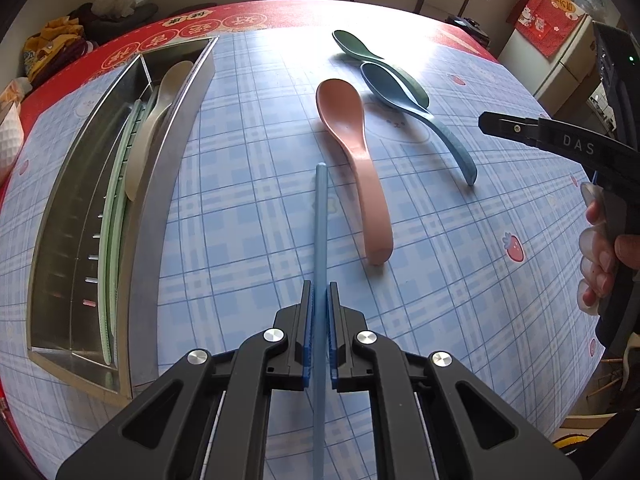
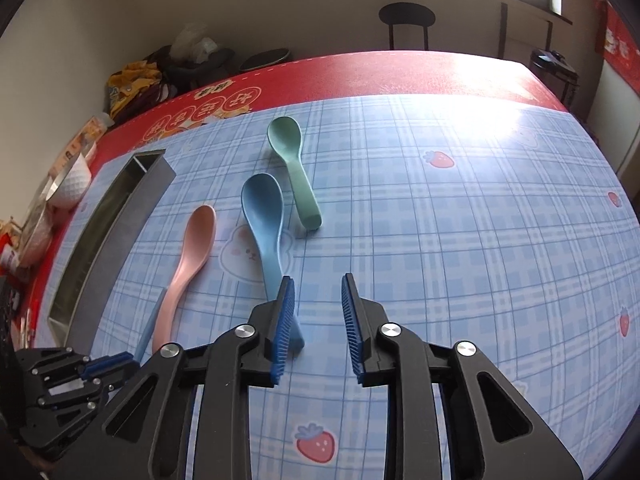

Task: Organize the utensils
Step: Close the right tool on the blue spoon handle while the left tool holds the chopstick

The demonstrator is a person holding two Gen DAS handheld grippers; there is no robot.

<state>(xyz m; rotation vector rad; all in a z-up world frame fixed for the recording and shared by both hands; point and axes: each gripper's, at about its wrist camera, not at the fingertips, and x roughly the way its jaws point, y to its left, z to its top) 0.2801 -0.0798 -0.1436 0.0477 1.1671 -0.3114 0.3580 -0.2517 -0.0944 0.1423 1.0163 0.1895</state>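
Pink spoon (image 1: 352,160) beside blue chopstick (image 1: 320,216) clamped in left claw (image 1: 320,300) — right claw (image 2: 316,312) apart.

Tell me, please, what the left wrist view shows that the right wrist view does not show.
Only the left wrist view: inside the metal tray, a cream spoon and green sticks; the left gripper shut on a blue chopstick; a hand holding the right tool.

Only the right wrist view: the right gripper open, nothing between its pads, beside the blue spoon's handle; a white bowl.

Both: pink spoon, blue spoon, green spoon, the tray, the checked cloth.
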